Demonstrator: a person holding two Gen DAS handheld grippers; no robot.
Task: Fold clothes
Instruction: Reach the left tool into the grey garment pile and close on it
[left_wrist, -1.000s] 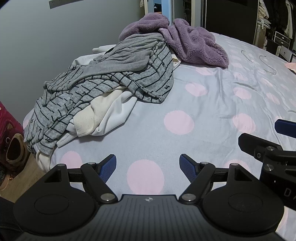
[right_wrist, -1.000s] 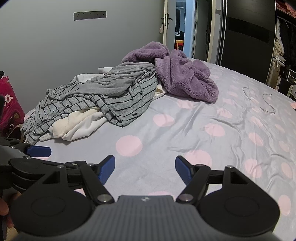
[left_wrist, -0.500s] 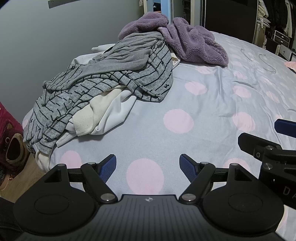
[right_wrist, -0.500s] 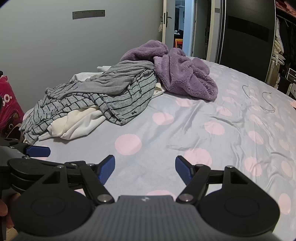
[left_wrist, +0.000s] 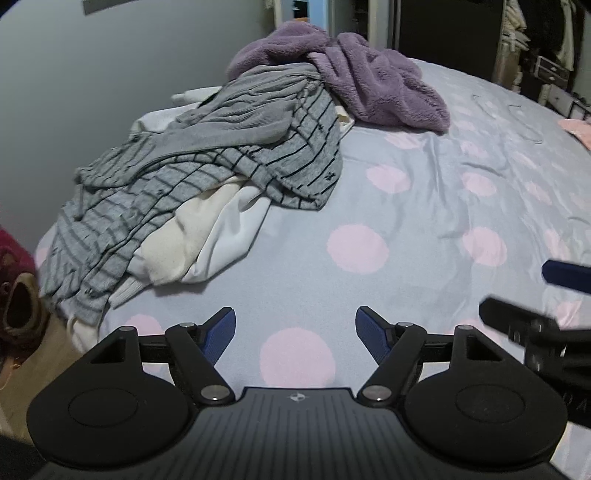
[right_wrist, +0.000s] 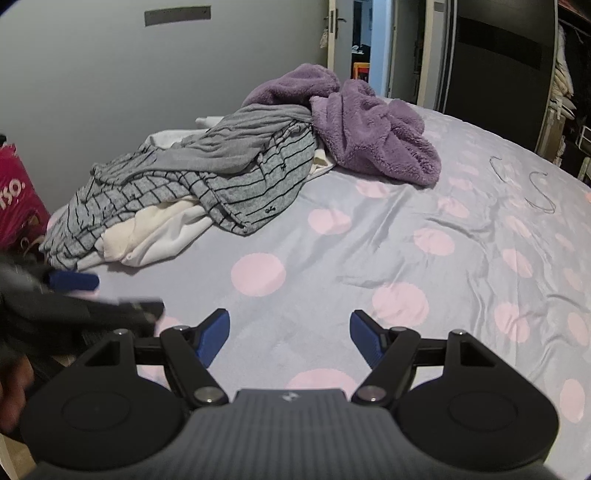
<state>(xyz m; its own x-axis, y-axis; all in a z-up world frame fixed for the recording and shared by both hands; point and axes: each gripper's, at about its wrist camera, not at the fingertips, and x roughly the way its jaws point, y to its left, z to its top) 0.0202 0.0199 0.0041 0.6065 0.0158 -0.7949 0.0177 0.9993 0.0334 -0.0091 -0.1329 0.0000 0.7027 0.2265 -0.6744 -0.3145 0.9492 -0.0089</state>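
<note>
Clothes pile: heaped at the far left side of the bed, well apart from both grippers.
Left gripper: jaws spread wide, nothing between the blue pads, low over the dotted sheet.
Right gripper: jaws equally wide apart, empty, over the sheet.
Only in left view: a pink cloth at the far right edge; a brown shoe on the floor.
Only in right view: a pink bag by the wall; an open doorway.
Hard to make out: the left gripper, seen from the right view, is a dark blur at the lower left; thin wire hangers lie faint on the sheet.
Textures: striped grey knit top over a cream garment; a plain grey ribbed piece on top; fluffy purple fleece behind.
</note>
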